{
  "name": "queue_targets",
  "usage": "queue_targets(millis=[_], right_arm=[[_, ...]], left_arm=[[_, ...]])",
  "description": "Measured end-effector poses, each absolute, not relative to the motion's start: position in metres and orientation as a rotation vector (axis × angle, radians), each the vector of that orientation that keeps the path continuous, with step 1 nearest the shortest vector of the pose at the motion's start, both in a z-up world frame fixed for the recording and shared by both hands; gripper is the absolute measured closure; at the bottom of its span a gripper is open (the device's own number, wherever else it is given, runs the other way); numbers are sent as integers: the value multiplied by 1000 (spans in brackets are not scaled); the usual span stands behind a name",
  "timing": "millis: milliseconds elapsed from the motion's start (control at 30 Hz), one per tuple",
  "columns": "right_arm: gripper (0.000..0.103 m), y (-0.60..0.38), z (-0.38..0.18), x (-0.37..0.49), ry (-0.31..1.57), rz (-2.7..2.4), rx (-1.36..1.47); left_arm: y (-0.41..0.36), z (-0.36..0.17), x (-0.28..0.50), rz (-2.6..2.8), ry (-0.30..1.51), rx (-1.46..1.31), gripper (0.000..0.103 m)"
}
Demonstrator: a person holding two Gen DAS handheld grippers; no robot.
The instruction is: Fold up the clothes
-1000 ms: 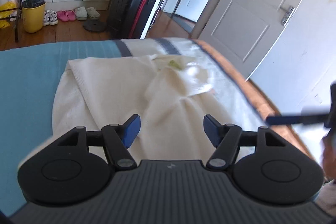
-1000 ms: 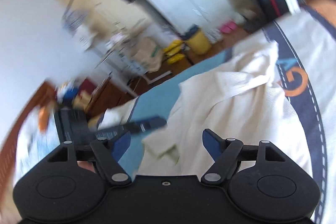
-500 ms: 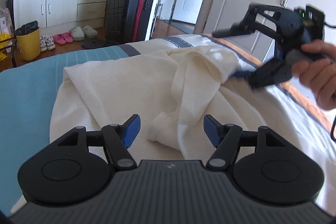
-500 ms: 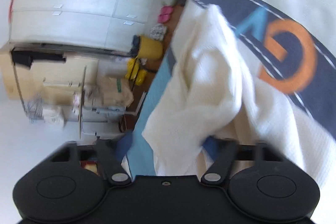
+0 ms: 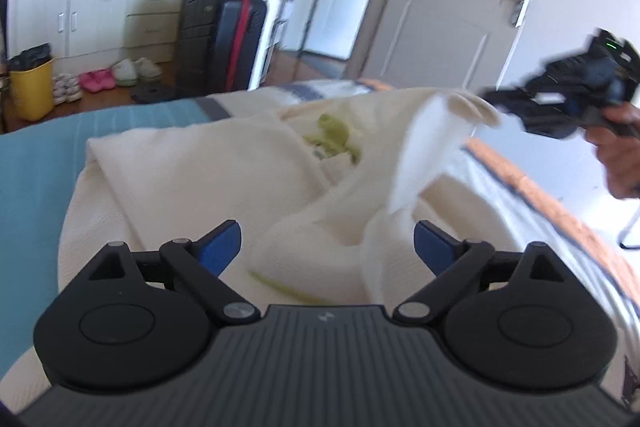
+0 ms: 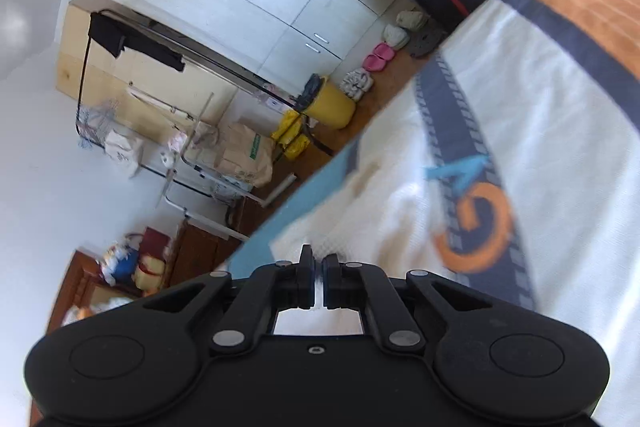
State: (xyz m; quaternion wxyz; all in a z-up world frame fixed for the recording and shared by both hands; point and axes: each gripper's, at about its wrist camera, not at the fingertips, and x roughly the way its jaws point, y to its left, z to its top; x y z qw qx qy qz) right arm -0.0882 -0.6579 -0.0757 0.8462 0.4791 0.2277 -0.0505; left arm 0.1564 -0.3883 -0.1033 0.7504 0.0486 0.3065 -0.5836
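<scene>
A cream knitted garment (image 5: 200, 179) lies crumpled on the bed, with a green print (image 5: 332, 135) showing in its folds. My left gripper (image 5: 326, 239) hovers open just above its near part, nothing between the blue fingertips. In the left wrist view my right gripper (image 5: 494, 103) is at the right, held by a hand (image 5: 620, 155), and pulls one cream end of the garment up and rightward. In the right wrist view that gripper (image 6: 319, 267) is shut on a thin edge of cream cloth (image 6: 384, 223).
The bed has a teal sheet (image 5: 32, 163) on the left and a white blanket with an orange and dark logo (image 6: 472, 227). On the floor beyond stand a black suitcase (image 5: 224, 43), a yellow bin (image 5: 30, 87) and shoes (image 5: 120, 75). A white door (image 5: 440, 7) is at the right.
My right gripper has gone from open to shut on the garment's end and has lifted it up and to the right. The left gripper stays open.
</scene>
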Motion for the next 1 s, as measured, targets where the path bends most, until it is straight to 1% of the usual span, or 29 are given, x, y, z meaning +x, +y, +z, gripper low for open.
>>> queue_targets(millis=[100,233,300,467,533,567,600,633,667,700,833,1000], right_arm=[[97,-660,-89,-109,497,-143,958],[97,-670,-104,-120,500,-167,977],[97,-672,-107,-119,500,-177,959],[97,-667,-114,-108,485,-160,936],[97,-664,-116,-106,495,-156,923],[97,-662,-116,-105,502,-156,910],[97,-660,-116,-104,508,-156,898],[97,-659,-115,-103,511,-157,887],[97,-659,-114,-102,510,-159,879],[97,-658,-112,-101,505,-157,873],[97,-653,-88,-73,488,-135,801],[97,-645,-53,-31,468,-102,699]], left_arm=[[-392,-107,159,-1270,699,80,9],[-400,-112,159,-1312,728,65,7],[-409,-117,160,-1336,744,61,5],[-441,-135,170,-1301,907,43,3],[-436,-133,164,-1287,873,21,5],[-435,-132,161,-1282,866,18,21],[-432,-130,159,-1287,848,12,51],[-429,-127,156,-1290,841,9,64],[-428,-124,153,-1285,850,9,89],[-427,-121,150,-1276,859,3,93],[-415,-100,136,-1247,854,-76,93],[-383,-60,126,-1171,726,-78,93]])
